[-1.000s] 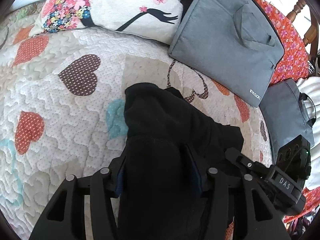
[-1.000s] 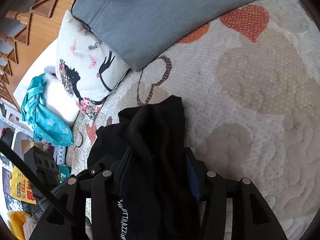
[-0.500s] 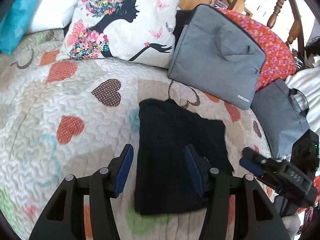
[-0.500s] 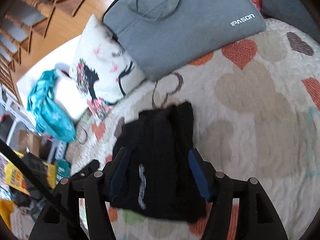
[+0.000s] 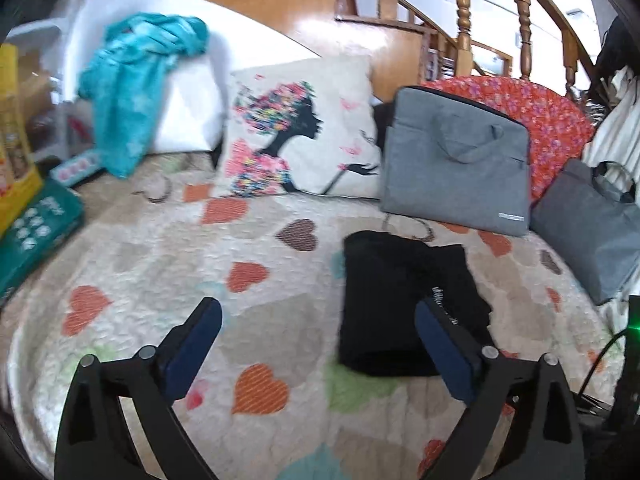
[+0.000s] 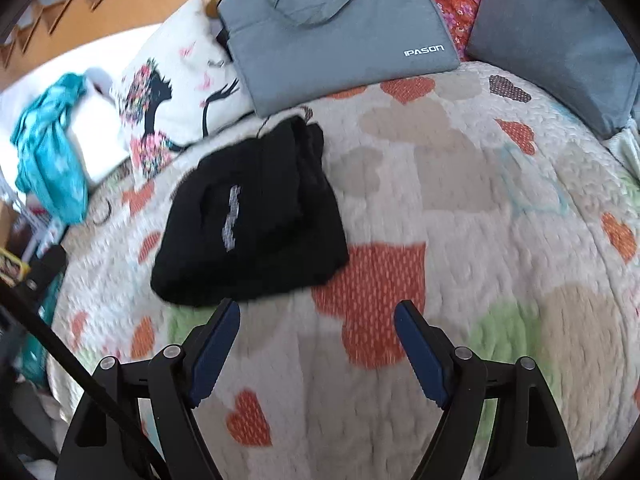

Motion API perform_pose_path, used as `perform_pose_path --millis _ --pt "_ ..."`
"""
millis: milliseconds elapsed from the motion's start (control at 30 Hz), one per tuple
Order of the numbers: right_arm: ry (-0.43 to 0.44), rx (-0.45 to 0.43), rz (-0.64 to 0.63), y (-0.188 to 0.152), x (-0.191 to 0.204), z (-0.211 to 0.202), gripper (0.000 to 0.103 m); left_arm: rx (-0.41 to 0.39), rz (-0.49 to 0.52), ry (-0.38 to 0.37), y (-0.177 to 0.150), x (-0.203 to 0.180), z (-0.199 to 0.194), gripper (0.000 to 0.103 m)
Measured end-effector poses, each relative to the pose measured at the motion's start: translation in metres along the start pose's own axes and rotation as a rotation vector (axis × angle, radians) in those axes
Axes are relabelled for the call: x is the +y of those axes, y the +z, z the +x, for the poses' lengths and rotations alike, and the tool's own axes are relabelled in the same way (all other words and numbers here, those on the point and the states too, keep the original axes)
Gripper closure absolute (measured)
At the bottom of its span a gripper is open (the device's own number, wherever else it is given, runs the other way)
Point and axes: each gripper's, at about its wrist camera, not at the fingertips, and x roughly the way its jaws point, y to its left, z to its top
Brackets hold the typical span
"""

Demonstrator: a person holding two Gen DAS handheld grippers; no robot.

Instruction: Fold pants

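On my left side I see the left gripper (image 5: 318, 346). Its jaws are opening wide and there is nothing between them, only the quilt (image 5: 160, 264) with the hearts under it. It holds nothing.

A bit more to the right, in the left wrist view, the black pants (image 5: 400, 296) lie on the quilt. They are folded into a small, thick square. They sit just in front of the gray laptop bag (image 5: 456, 172), close to it, but I cannot tell if they touch. The pillow with the flower lady (image 5: 304, 140) is behind them and more to the left. A teal cloth (image 5: 132, 92) hangs far off on the left.

Next is my right gripper (image 6: 316, 338). Its jaws are opening too, and nothing is between them. It has let go. In its view the pants (image 6: 256, 216) lie up and to the left of the jaws, apart from the pads. I can see some white letters on the top of the bundle.

I think the folding is as good as done. The pants are small and flat in one pile. One edge looks a bit lumpy, so maybe a little pat to smooth it is left. Other than that, I think I only need to pull both grippers away.
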Motion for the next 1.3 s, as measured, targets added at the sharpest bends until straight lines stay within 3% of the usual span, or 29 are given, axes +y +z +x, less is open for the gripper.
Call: perform_pose_path --millis 67,200,467,567,1300 --pt "0.003 0.006 -0.014 -0.006 0.004 0.000 0.019 -0.017 0.019 0.059 -0.006 0.000 -0.008 0.006" --pt "-0.011 -0.002 -0.060 -0.011 0.015 -0.002 0.018 -0.011 0.054 0.102 -0.017 -0.001 -0.008 0.005" --pt "-0.031 0.020 -0.050 -0.010 0.011 0.007 0.017 0.166 0.052 0.000 -0.030 -0.010 0.016 0.005" --pt "-0.049 0.029 -0.056 -0.011 0.010 0.013 0.017 0.198 0.066 -0.014 -0.035 -0.016 0.021 0.005" --pt "-0.054 0.070 -0.056 -0.011 0.012 0.035 0.015 0.295 0.082 -0.086 -0.044 -0.026 0.035 0.005"
